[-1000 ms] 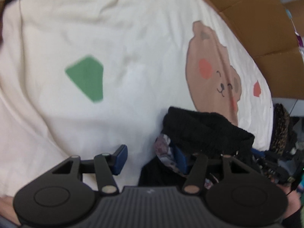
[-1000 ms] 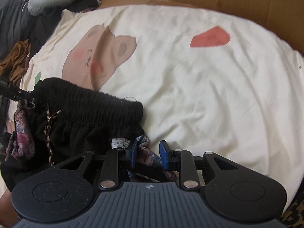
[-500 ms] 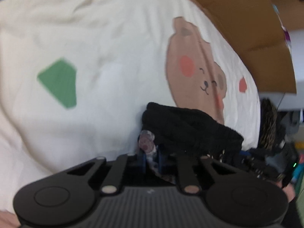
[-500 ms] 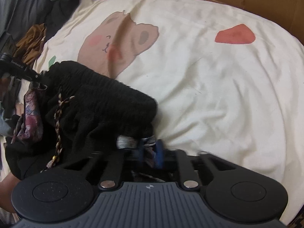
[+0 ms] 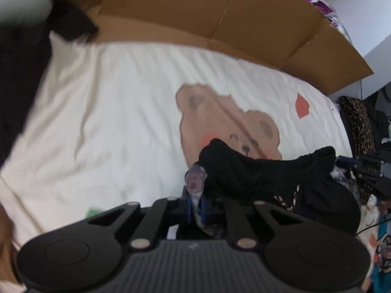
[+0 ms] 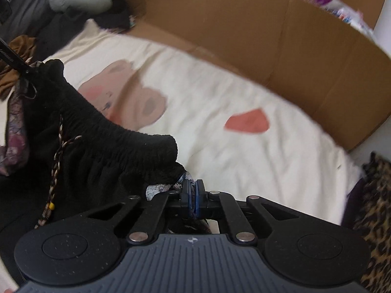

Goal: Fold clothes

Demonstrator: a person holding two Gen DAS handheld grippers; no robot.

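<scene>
A: How do the jaws stand now?

B: On the left gripper (image 5: 195, 204) the jaws have just been closing, and they are clamped on a patterned edge of the garment (image 5: 266, 171). A small tongue of flowered cloth stands up between the blue pads. On the right gripper (image 6: 193, 199) the jaws have also just been closing, and they pinch the cloth at the other end of the same edge.

A: Which way does the garment lie from the jaws?

B: It hangs between the two grippers. From the left one, the black gathered waistband (image 6: 117, 131) runs away to the right side of the picture. From the right one, it runs up and to the left, until the tip of the left gripper. So the long axis goes from one gripper to the other, and the band sags a little in the middle.

A: Which hand is nearer?

B: Both hold it, so neither is nearer. The rest of the cloth, with a braided cord (image 6: 55, 171), falls down below the band. The garment is above the cream bed sheet (image 5: 117, 112) with the bear print (image 5: 227, 122), in front of the cardboard wall (image 6: 281, 36).

A: What does the next move need?

B: I think the hands must go apart along this axis, so the band becomes straight before they lay it on the bed.
</scene>
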